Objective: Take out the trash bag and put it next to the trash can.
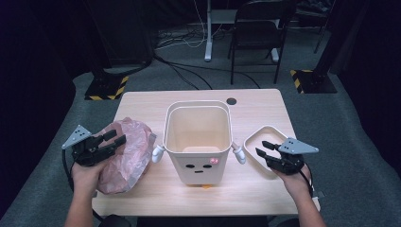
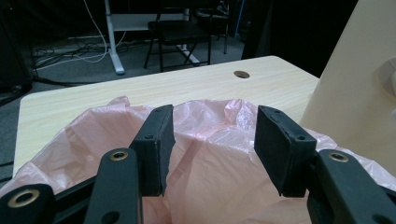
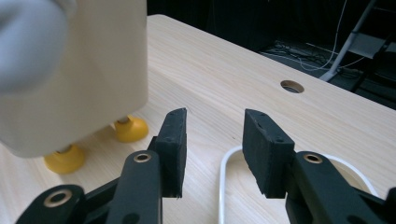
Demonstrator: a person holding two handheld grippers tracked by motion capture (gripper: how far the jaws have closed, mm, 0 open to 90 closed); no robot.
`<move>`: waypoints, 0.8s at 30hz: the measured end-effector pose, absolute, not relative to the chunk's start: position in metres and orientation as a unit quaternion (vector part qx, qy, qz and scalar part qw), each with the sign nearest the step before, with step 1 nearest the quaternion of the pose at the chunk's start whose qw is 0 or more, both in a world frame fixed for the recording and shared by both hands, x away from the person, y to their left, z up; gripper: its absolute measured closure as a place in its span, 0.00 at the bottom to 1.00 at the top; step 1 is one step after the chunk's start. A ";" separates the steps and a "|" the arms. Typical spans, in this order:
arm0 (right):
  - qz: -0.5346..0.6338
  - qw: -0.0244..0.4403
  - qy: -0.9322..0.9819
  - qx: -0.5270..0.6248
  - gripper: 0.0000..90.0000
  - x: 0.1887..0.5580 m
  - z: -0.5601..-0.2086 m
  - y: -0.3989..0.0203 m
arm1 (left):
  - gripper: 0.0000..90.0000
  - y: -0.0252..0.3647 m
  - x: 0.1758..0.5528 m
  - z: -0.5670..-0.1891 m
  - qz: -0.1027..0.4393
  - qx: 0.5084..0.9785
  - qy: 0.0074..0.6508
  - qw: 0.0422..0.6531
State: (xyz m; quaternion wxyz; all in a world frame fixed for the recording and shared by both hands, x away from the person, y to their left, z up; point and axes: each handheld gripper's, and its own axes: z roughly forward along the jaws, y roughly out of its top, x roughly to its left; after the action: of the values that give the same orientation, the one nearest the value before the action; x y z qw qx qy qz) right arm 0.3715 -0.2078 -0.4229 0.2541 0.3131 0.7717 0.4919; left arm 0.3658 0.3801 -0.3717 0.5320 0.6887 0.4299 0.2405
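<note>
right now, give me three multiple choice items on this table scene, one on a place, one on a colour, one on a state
1. Where does the pink plastic bag lie relative to the cream bin?
A. inside it
B. on the table beside it, on the left gripper's side
C. on the floor

2. What colour are the bin's small feet?
A. yellow
B. blue
C. black

3. How does the right gripper stand?
A. shut on the bin's rim
B. shut on the bag
C. open, above the rim of the white lid

Answers:
1. B, since the high view shows the bag on the tabletop under the left gripper, next to the bin.
2. A, since the right gripper view shows two yellow feet under the bin.
3. C, since a clear gap shows between its pads, with nothing pressed between them.
</note>
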 end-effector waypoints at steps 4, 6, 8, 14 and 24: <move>0.482 0.251 0.776 0.321 0.66 0.374 -0.432 -0.211 | 0.52 0.379 0.365 -0.370 0.242 0.691 0.428 0.530; 0.481 0.248 0.775 0.326 0.66 0.374 -0.436 -0.212 | 0.52 0.379 0.365 -0.369 0.244 0.693 0.428 0.527; 0.482 0.241 0.775 0.329 0.66 0.376 -0.440 -0.213 | 0.51 0.379 0.364 -0.368 0.247 0.694 0.429 0.524; 0.465 0.228 0.786 0.338 0.66 0.382 -0.458 -0.212 | 0.51 0.383 0.361 -0.367 0.255 0.697 0.435 0.510; 0.431 0.192 0.806 0.356 0.68 0.392 -0.481 -0.213 | 0.51 0.391 0.355 -0.370 0.256 0.685 0.442 0.519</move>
State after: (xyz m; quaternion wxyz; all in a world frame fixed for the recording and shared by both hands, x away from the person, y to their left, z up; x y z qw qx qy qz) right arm 0.3922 -0.2129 -0.4809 0.1924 0.3562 0.8063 0.4312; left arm 0.3550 0.3912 -0.3700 0.5188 0.6854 0.4422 0.2560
